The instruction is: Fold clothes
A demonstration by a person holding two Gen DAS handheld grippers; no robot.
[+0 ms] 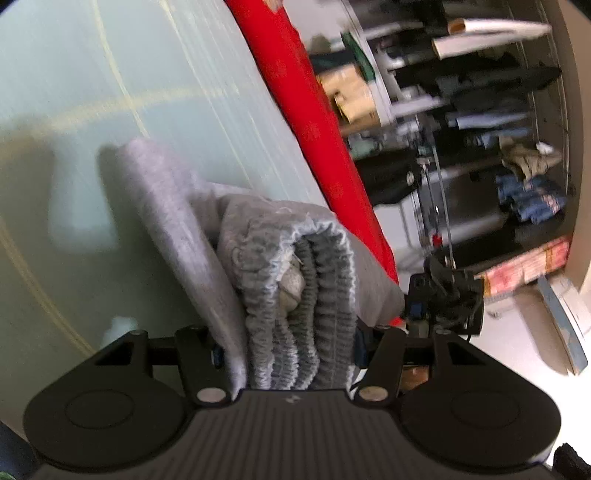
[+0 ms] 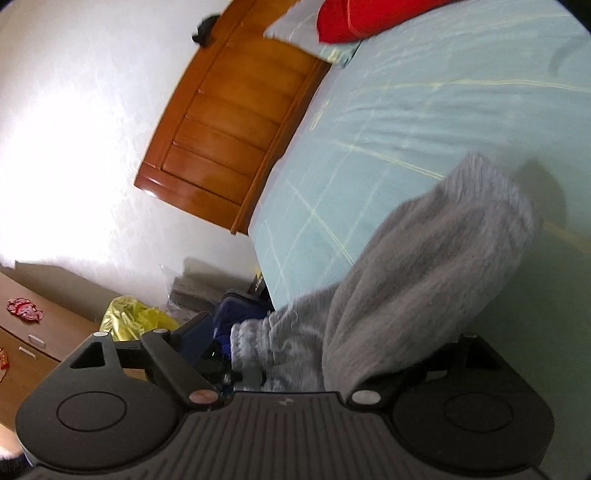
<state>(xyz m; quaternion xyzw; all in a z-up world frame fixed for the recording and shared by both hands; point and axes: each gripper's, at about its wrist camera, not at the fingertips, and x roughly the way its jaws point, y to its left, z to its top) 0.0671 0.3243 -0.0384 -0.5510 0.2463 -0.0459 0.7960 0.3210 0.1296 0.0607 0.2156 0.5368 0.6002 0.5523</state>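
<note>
Bedding in pale mint green, a sheet (image 2: 424,110) crossed by thin yellow lines, covers the bed that fills most of both wrist views. One long red cushion (image 1: 306,110) lies along the sheet's far edge, with a second grey pillow (image 2: 295,26) beside it near the varnished wooden headboard (image 2: 229,122), which stands against a white wall. Beyond the red cushion, open shelves (image 1: 480,129) hold stacked clothes. One grey knitted garment with a ribbed elastic waistband (image 1: 295,288) is bunched in several folds between the fingers of the left gripper (image 1: 295,354), which pinches it tight, lifted off the sheet. The same garment's loose end drapes over the right gripper (image 2: 291,365), whose jaws stand spread wide; the cloth lies across them unpressed. A wooden drawer unit (image 2: 33,339) and one yellow plastic bag (image 2: 136,321) sit on the floor side. Bare sheet lies open ahead of both grippers, though motion blur softens its detail.
</note>
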